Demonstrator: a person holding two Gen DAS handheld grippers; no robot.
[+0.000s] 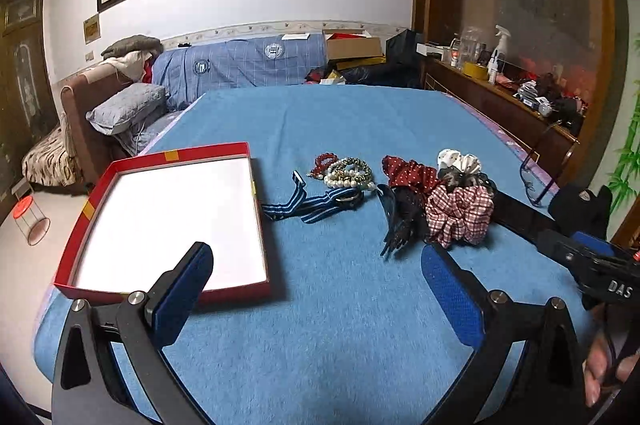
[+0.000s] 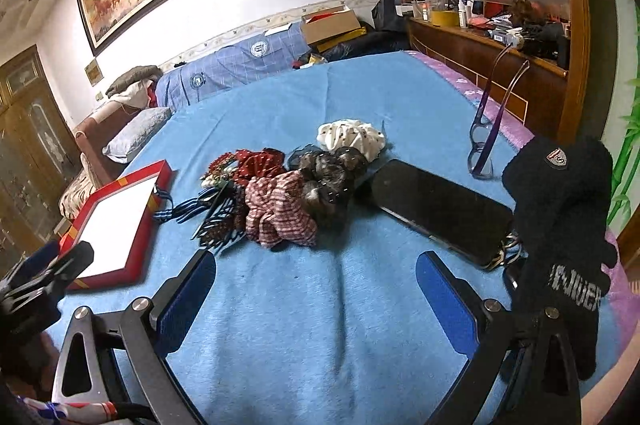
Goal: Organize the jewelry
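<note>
A red box with a white inside lies empty on the blue blanket, at the left; its corner shows in the right wrist view. Right of it lie bead and pearl bracelets, a blue striped strap, a black hair claw and several scrunchies, the checked one nearest. My left gripper hovers open over the blanket, short of the box and the strap. My right gripper stands open too, a little short of the scrunchie pile, with nothing between its fingers.
A black phone lies right of the pile, purple glasses stand behind it, and a black knit glove sits at the right edge. A wooden shelf with bottles runs along the right; a sofa with pillows is at the left.
</note>
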